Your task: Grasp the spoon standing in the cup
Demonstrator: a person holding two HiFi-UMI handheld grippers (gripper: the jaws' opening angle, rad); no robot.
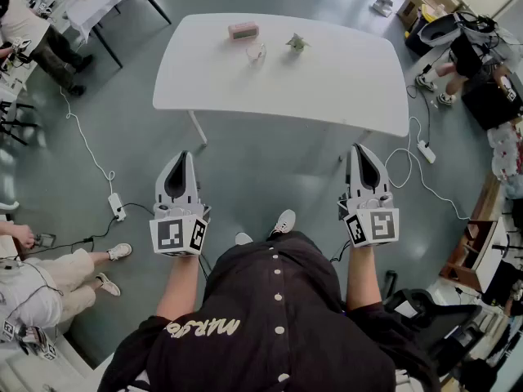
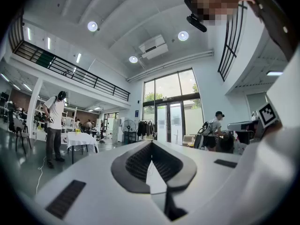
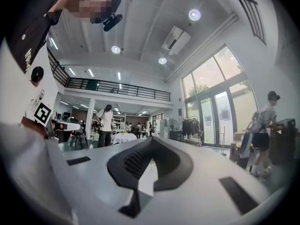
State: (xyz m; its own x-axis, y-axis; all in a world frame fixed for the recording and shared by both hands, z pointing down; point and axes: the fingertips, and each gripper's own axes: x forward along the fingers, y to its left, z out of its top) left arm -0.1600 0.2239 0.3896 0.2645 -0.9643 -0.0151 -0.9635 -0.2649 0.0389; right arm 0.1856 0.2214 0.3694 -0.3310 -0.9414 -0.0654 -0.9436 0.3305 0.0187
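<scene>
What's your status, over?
Both shut, empty: left gripper, right gripper, short of the table. Untouched cup on its far side; spoon too small to see. Nothing in the way.

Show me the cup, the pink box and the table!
cup (image 1: 256, 52), head view, its clear wall.
pink box (image 1: 243, 30), head view, its front face.
table (image 1: 327, 76), head view, bare white top.

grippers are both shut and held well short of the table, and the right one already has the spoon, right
Not quite. The right gripper holds nothing: the right gripper view shows its jaws closed on each other. The left gripper is shut too, and both are well short of the table, where the cup stands.
</scene>
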